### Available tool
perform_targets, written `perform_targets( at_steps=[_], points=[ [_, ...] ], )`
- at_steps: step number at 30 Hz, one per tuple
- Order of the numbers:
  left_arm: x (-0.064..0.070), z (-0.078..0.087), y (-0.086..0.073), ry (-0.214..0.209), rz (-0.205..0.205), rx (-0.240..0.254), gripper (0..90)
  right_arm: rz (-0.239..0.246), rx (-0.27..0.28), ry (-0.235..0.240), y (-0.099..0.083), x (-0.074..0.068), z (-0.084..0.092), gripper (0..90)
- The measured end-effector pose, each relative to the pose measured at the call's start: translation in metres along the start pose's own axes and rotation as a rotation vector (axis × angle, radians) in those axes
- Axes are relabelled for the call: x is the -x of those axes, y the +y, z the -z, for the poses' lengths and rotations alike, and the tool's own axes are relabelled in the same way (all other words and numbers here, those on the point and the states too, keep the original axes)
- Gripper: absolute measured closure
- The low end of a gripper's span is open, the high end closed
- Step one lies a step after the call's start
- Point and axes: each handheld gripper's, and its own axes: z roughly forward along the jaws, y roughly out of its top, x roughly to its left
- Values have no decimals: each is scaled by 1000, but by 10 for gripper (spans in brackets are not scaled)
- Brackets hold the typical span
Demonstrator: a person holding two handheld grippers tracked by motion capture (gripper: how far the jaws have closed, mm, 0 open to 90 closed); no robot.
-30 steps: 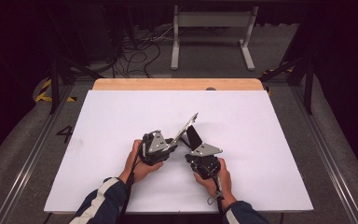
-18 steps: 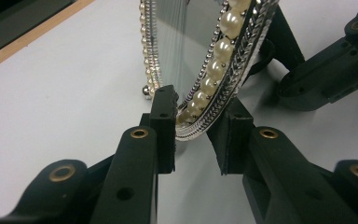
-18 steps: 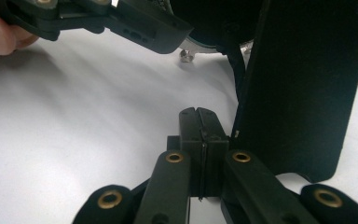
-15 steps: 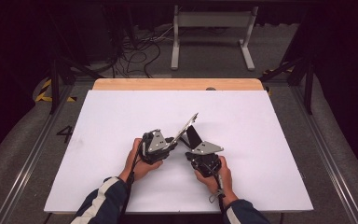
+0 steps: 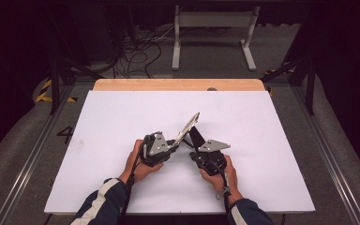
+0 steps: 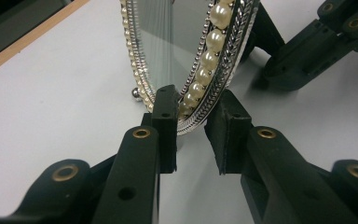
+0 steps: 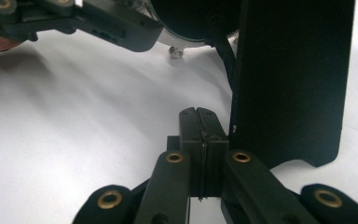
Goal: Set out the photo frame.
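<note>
**Pearl-rimmed mirror, leaning on its back stand – take it by the rim**

A small framed mirror (image 5: 188, 128) stands tilted near the middle of the white table (image 5: 122, 112), propped from behind by a flat black stand (image 7: 289, 79) whose foot rests on the surface. Its frame carries a row of pearl beads (image 6: 209, 60) inside a silver braided edge. Both hands meet at it from the near side.

The left gripper (image 6: 193, 133) has its jaws apart, one on either side of the frame's lower rim; whether either pad touches the metal I cannot tell. The right gripper (image 7: 200, 140), just right of it, has its jaws pressed together on nothing, their tips just beside the stand.

In my judgement the piece is light but stiff, and fragile – glass in a thin frame, with beads that could chip or pull loose under a hard pinch. The polished rim looks slippery, so a grip across the frame's edge should bite on the braided band rather than on the pearls or the glass. The stand looks thin and probably hinged; pushing on it could fold it and drop the mirror flat.
</note>
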Motion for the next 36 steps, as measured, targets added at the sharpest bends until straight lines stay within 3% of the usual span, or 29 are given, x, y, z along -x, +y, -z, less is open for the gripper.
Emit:
perform_targets(
  at_steps=[13, 17, 20, 22, 24, 27, 29, 32, 34, 36],
  points=[
    [5, 3, 1, -27, 6, 16, 776, -23, -2, -42, -2, 13, 5, 900],
    [5, 2, 0, -30, 16, 21, 763, -35, 4, -26, -3, 15, 5, 900],
    [4, 0, -1, -37, 18, 21, 722, -30, 0, -34, -3, 14, 5, 900],
    [5, -2, 0, -36, 30, 27, 621, -31, -1, -32, -4, 14, 5, 900],
    [5, -6, 1, -27, 48, 40, 600, -34, 2, -32, -5, 14, 7, 900],
    [4, -12, 5, -5, 57, 37, 517, 8, 33, -38, -2, 7, 12, 900],
    [4, -15, 5, -7, 51, 46, 531, 25, 36, -47, -1, 4, 13, 900],
    [4, -12, 5, -11, 29, 60, 672, 16, 35, -44, -3, 4, 11, 900],
    [6, -11, 5, 5, -11, 54, 689, 6, 44, -40, -4, 3, 11, 900],
    [8, -11, 6, 19, -25, 49, 702, 9, 53, -43, -4, 3, 11, 900]
  ],
)
